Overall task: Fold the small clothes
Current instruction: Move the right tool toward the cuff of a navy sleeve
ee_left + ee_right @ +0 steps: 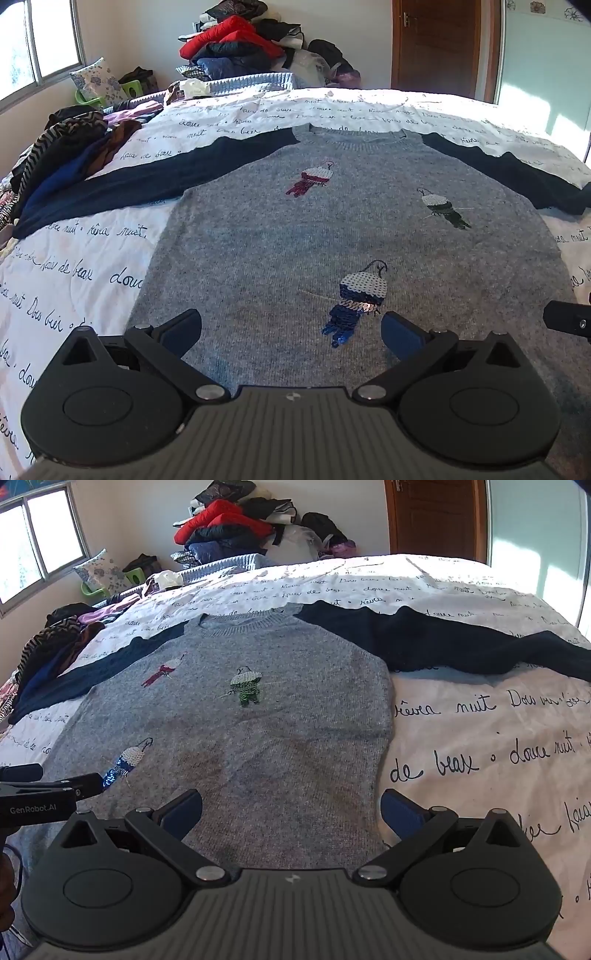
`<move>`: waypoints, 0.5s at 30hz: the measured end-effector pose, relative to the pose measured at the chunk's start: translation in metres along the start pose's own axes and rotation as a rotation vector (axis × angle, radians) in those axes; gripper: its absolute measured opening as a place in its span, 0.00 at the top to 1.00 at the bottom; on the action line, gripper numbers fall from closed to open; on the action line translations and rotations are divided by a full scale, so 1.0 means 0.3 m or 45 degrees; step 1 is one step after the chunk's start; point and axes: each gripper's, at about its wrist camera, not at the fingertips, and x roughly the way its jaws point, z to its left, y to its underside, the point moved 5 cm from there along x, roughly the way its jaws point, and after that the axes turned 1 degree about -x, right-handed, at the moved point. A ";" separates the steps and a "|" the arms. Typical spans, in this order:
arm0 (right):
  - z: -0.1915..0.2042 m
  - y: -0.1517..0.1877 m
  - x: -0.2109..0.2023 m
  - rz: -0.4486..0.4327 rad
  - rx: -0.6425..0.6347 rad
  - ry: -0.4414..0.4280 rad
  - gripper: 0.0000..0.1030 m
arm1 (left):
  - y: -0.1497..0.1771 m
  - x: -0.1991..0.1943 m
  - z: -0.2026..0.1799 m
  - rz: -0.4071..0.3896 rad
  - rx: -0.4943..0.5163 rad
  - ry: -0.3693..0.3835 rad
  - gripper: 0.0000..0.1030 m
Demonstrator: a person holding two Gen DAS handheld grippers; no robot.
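A grey knit sweater (pixel 332 229) (pixel 229 731) with dark navy sleeves lies flat and face up on the bed, both sleeves spread sideways. Three sequin birds decorate its front. My left gripper (pixel 291 332) hovers open over the lower hem, left of centre, with nothing between its fingers. My right gripper (pixel 291 812) hovers open over the lower right part of the hem, near the sweater's right side edge, also holding nothing. The left gripper's tip (pixel 85 784) shows at the left edge of the right wrist view; the right gripper's tip (pixel 569 321) shows at the right edge of the left one.
The bedspread (pixel 480 738) is white with dark handwriting. A heap of mixed clothes (pixel 66 147) lies along the bed's left side. A pile of jackets, one red (pixel 229 37), stands behind the bed. A wooden door (pixel 436 44) is at the back right, a window (pixel 37 48) at the left.
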 end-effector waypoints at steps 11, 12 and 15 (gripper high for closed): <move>-0.012 0.012 0.008 0.018 0.006 0.021 0.00 | 0.001 -0.011 -0.003 -0.033 -0.017 0.043 0.01; -0.012 0.012 0.008 0.019 0.006 0.022 0.00 | 0.001 -0.011 -0.005 -0.036 -0.015 0.039 0.01; -0.017 0.014 0.012 0.022 0.008 0.023 0.00 | 0.005 -0.019 -0.007 -0.054 -0.001 0.042 0.01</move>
